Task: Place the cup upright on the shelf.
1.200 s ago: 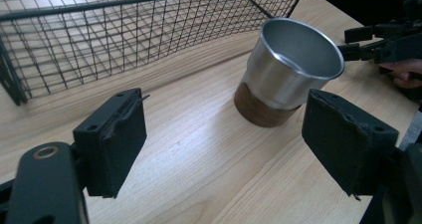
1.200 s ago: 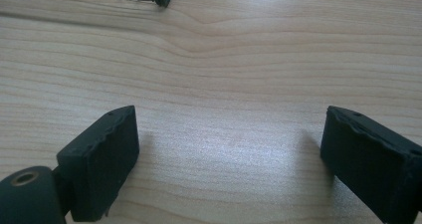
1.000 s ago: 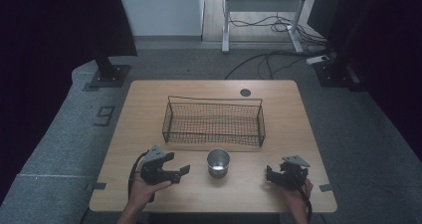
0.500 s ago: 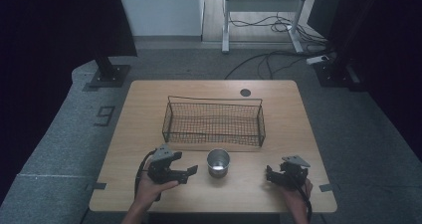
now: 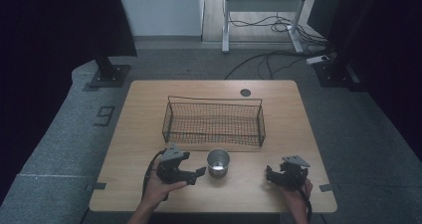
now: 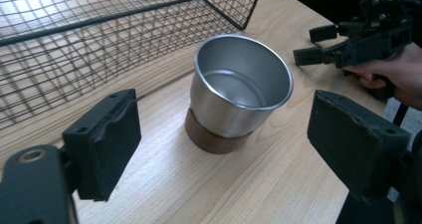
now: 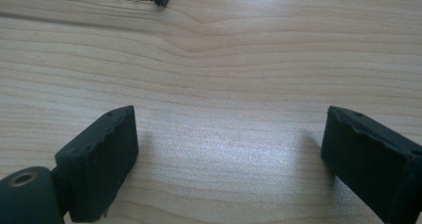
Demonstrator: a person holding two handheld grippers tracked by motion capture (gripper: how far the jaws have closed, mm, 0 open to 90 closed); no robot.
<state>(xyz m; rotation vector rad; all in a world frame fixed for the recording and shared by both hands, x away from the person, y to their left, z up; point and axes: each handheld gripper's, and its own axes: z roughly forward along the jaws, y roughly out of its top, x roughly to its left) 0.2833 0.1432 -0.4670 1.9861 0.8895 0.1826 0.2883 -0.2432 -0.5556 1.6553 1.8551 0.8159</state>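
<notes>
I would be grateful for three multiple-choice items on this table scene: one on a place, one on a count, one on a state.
1. Where does the metal cup stand?
A. inside the wire basket
B. on the table in front of the wire basket, between the two grippers
C. at the far right corner of the table

2. How many metal cups are on the table?
A. one
B. two
C. three

3. How does the left gripper stand to the cup?
A. shut on its rim
B. open, fingers apart of the cup
C. lying inside it

Answers:
1 B: the high view shows the cup on bare wood at the basket's near side.
2 A: a single cup shows.
3 B: in the left gripper view wood shows between each of the fingers and the cup.
</notes>
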